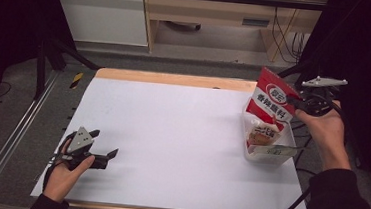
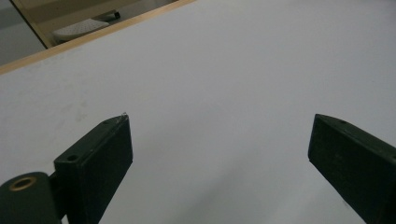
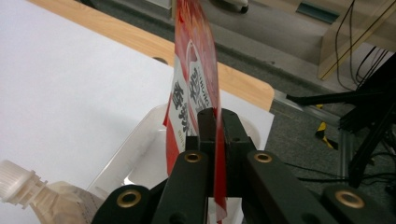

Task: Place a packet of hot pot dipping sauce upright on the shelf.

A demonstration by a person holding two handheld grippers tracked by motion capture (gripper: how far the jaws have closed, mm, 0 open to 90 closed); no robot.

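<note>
A red and white snack packet (image 1: 273, 99) hangs upright over the clear plastic tub (image 1: 269, 156) at the table's right edge. My right gripper (image 1: 299, 103) is shut on the packet's edge. In the right gripper view the black jaws pinch the packet (image 3: 194, 88) edge-on, with the tub (image 3: 140, 154) below. Inside the tub lies a pouch with a brown picture (image 1: 262, 133), and a white screw-cap spout (image 3: 18, 184) shows low in the right gripper view. My left gripper (image 1: 108, 156) rests near the table's front left, open and holding nothing, its fingers (image 2: 98, 158) spread above bare white table.
The white tabletop (image 1: 171, 133) has a wooden far edge (image 1: 175, 78). Black frame legs and cables stand beyond the right edge. A metal rail (image 1: 10, 141) runs along the left side. Wooden furniture stands at the back.
</note>
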